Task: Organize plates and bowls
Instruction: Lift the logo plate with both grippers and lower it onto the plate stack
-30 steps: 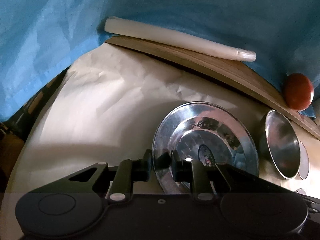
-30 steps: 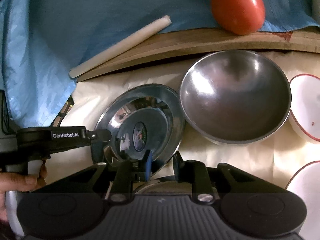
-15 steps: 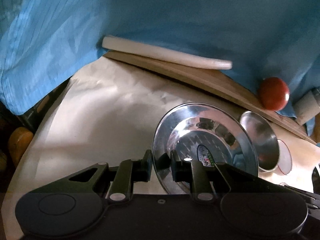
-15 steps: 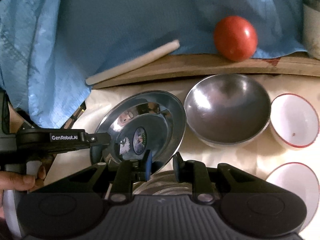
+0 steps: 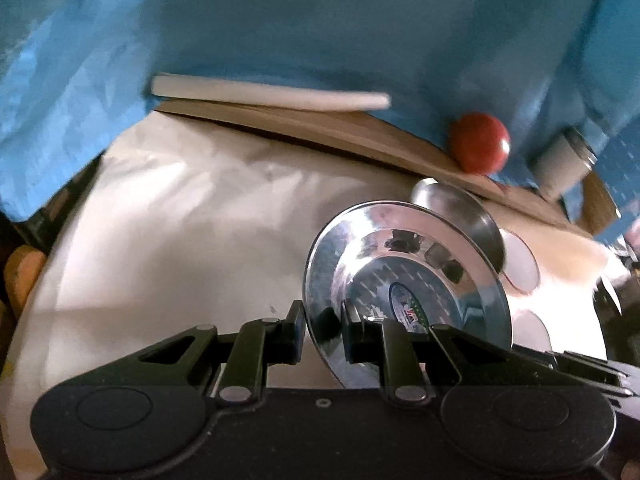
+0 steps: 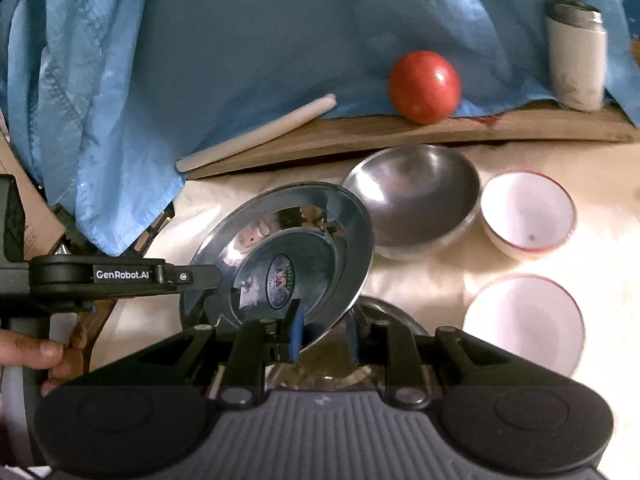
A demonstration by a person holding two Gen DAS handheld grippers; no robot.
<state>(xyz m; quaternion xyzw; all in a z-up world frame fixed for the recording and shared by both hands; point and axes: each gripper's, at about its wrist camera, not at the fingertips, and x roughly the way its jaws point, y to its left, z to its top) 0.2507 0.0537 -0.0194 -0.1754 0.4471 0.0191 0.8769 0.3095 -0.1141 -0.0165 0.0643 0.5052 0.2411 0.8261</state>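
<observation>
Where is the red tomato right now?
In the right wrist view the tomato sits on the wooden board, behind the steel bowl, left of the white cup.

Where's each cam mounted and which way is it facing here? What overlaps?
Left wrist: on the left gripper, facing along its jaws across the paper-covered table toward the blue cloth; jaws clamp the steel plate rim.
Right wrist: on the right gripper, facing the same way over the steel bowl and two white bowls; the left gripper and holding hand show.
Shared: plate, steel bowl, tomato, white stick.
</observation>
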